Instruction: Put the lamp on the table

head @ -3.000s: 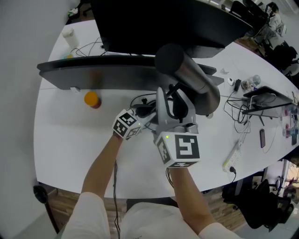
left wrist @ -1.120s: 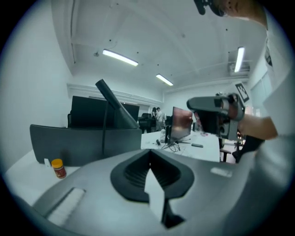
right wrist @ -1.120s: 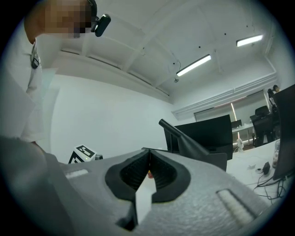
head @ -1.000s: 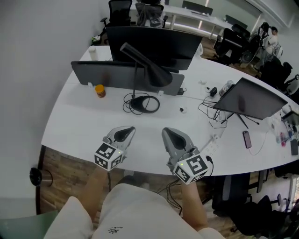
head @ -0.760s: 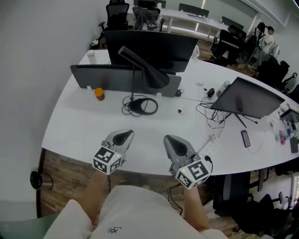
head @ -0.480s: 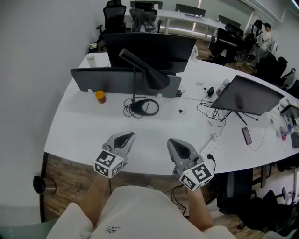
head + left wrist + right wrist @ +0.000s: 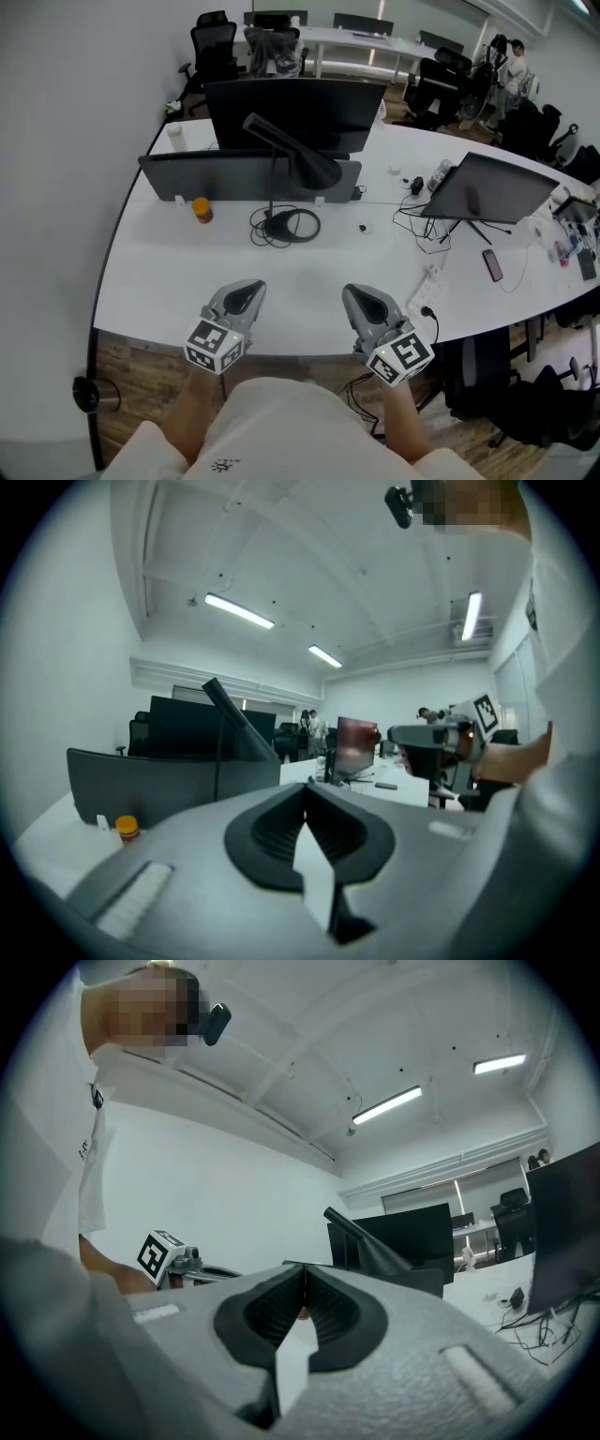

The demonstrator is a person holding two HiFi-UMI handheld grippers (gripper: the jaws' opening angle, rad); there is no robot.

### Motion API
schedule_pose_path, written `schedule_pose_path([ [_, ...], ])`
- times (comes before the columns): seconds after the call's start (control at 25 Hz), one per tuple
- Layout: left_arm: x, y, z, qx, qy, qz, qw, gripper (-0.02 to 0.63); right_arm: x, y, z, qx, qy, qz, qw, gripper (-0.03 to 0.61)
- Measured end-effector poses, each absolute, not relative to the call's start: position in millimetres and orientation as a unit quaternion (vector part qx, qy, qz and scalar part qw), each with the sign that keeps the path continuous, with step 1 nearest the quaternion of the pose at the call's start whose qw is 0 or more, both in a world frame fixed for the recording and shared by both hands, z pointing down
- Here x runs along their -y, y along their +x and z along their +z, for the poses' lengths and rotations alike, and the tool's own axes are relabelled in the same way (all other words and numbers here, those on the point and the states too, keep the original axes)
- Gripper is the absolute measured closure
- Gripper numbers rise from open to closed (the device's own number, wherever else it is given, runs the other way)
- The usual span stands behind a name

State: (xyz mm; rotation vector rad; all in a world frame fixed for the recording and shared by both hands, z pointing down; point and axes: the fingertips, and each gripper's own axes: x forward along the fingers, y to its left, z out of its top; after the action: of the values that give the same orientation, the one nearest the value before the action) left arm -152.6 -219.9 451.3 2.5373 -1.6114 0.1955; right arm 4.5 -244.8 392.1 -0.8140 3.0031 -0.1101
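Near strip: bare worktop [image 7: 169, 281] runs from the left tool [image 7: 247, 291] and right tool [image 7: 362, 295] up to the lamp; open passage.
Centre: lamp [image 7: 314, 164] base ringed by a coiled cable [image 7: 316, 225]; slanted head overhangs it.
Behind: divider panel [image 7: 187, 173] and monitor [image 7: 295, 108] wall off the far side.
Left: orange-lidded jar [image 7: 202, 209] just before the panel.
Right: power strip [image 7: 422, 291], loose cables [image 7: 450, 225], phone [image 7: 491, 265] and tilted screen [image 7: 492, 187] crowd the surface.

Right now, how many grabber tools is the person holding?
2: the left gripper over the table's near edge, the right gripper beside it on its right. Neither is hidden.
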Motion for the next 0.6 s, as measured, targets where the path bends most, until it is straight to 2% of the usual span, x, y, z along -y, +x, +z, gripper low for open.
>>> schedule_pose_path([
  [0.6, 219, -164, 448, 0.505, 0.859, 0.056, 0.061, 0.618, 232, -11, 397, -0.952, -0.299, -0.054, 0.018, 0.577],
])
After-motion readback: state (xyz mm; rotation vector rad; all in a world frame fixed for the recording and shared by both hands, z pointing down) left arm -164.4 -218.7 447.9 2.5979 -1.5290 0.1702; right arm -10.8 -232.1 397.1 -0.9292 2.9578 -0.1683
